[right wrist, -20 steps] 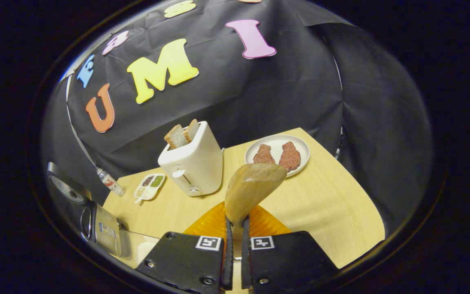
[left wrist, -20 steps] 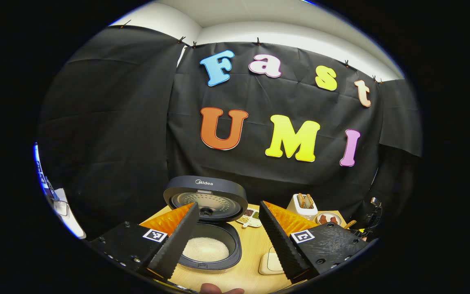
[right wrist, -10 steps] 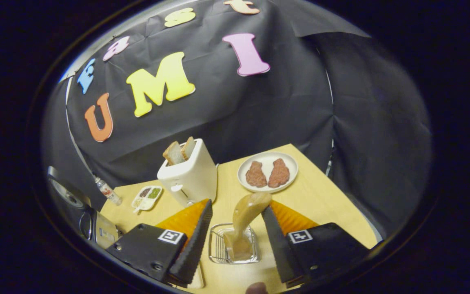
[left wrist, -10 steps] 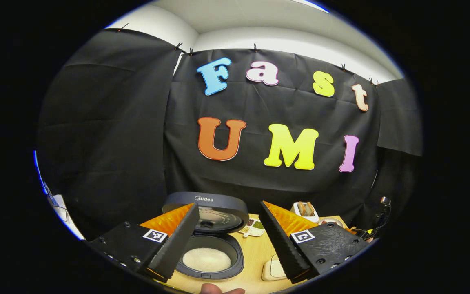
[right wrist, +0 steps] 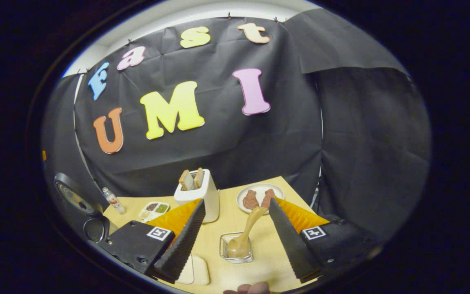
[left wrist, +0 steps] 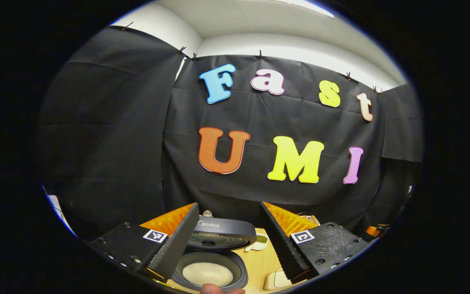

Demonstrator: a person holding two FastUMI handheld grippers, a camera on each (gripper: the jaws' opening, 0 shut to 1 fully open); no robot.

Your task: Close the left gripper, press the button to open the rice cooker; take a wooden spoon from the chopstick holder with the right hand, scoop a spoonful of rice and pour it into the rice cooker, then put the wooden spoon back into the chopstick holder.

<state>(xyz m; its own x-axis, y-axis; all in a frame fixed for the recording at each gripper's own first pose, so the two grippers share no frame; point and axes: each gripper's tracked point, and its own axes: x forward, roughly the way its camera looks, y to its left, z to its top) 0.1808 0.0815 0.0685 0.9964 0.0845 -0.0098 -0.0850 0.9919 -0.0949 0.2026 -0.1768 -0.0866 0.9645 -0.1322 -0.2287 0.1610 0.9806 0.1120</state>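
The table [right wrist: 267,269] carries everything, and on it the cooker [left wrist: 212,269] stands with its lid [left wrist: 222,232] up and a bed of rice [left wrist: 207,274] showing in the pot. In the right gripper view the cooker's edge sits at far left, a toaster [right wrist: 200,196] with bread stands mid-table, and a plate [right wrist: 259,192] with two pieces of meat lies just behind and to its right. Nearer, the holder [right wrist: 236,248] is a small wire basket, and the spoon [right wrist: 246,234] stands in it, leaning, bowl end up.

The left gripper [left wrist: 229,241] hangs above the cooker, fingers spread, gripping nothing. The right gripper [right wrist: 235,237] sits above the holder, fingers wide apart on either side of the spoon and clear of it.

By the look of things the last step is done: lid open, rice in the pot, spoon in the holder. All that seems left is to draw the right gripper up and away without knocking the leaning spoon or tipping the light basket
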